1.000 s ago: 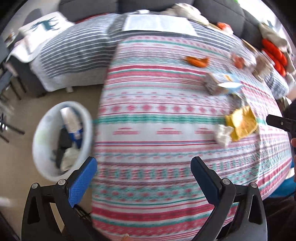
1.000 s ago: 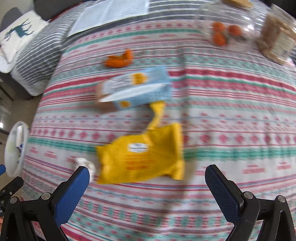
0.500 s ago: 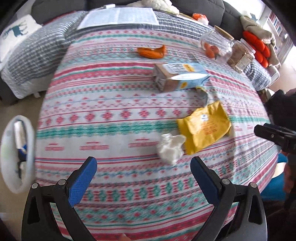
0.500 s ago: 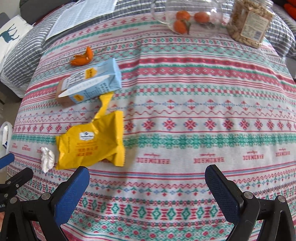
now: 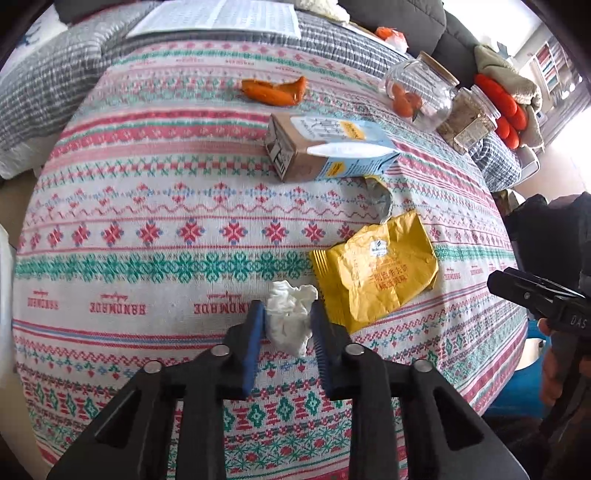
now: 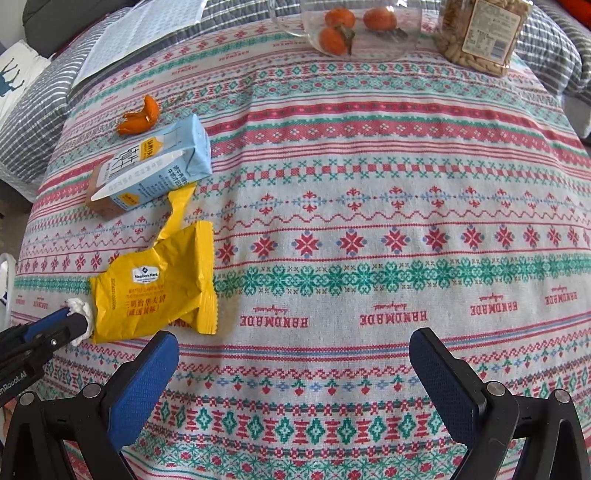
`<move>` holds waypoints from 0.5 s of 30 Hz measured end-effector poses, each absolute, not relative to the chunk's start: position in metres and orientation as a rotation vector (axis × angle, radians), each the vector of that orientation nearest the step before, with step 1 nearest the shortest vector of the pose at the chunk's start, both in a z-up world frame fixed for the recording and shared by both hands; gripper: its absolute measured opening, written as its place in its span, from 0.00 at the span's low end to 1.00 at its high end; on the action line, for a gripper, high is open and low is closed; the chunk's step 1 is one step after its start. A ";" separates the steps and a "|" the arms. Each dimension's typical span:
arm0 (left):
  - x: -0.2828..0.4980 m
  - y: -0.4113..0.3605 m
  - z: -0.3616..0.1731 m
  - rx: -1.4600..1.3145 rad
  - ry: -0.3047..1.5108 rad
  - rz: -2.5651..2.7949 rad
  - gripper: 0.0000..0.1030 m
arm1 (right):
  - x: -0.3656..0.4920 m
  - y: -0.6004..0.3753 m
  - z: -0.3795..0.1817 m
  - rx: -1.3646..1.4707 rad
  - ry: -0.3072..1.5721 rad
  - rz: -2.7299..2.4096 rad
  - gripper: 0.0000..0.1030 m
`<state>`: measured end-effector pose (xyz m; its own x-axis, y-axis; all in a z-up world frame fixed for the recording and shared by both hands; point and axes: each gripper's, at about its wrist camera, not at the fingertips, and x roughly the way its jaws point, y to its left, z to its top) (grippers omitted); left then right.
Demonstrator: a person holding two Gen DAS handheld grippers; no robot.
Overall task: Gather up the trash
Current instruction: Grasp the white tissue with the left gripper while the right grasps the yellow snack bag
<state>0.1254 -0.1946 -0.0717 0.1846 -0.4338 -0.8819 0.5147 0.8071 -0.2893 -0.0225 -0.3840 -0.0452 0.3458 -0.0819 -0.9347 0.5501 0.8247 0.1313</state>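
Observation:
My left gripper point(image 5: 287, 314) is shut on a crumpled white tissue point(image 5: 290, 319) lying on the patterned tablecloth point(image 5: 155, 236). The tissue's edge point(image 6: 79, 306) also peeks out beside the left gripper in the right wrist view. A yellow snack wrapper point(image 5: 376, 275) lies just right of the tissue, also seen in the right wrist view point(image 6: 155, 288). A blue and brown drink carton point(image 5: 325, 147) lies on its side beyond it, with orange peel point(image 5: 275, 90) farther back. My right gripper point(image 6: 293, 349) is open and empty over bare cloth, right of the wrapper.
A glass jar with oranges point(image 5: 419, 94) and a jar of nuts point(image 5: 469, 120) stand at the table's far right. An open booklet point(image 5: 218, 16) lies at the far edge. A grey striped sofa point(image 5: 40, 81) is behind on the left. The table edge is near me.
My left gripper moved forward to the white tissue and closed on it. The right gripper shifted slightly closer to the table; it stays open. The white bin left the left view.

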 end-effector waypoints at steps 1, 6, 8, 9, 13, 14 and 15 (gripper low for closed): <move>0.126 -0.196 -0.071 0.089 1.208 -0.666 0.13 | -0.022 -0.384 -0.046 0.477 1.155 -0.426 0.99; 0.128 -0.182 -0.059 0.068 1.182 -0.650 0.13 | -0.010 -0.378 -0.050 0.517 1.161 -0.383 0.99; 0.130 -0.171 -0.055 0.054 1.173 -0.638 0.13 | -0.004 -0.373 -0.052 0.524 1.165 -0.369 0.99; 0.131 -0.165 -0.052 0.047 1.168 -0.631 0.13 | 0.000 -0.371 -0.054 0.530 1.170 -0.360 0.98; 0.134 -0.143 -0.044 0.025 1.155 -0.605 0.13 | 0.015 -0.364 -0.064 0.569 1.189 -0.324 0.89; 0.134 -0.139 -0.043 0.020 1.154 -0.600 0.13 | 0.018 -0.361 -0.066 0.575 1.193 -0.315 0.85; 0.135 -0.134 -0.042 0.015 1.153 -0.593 0.13 | 0.022 -0.359 -0.069 0.578 1.197 -0.305 0.82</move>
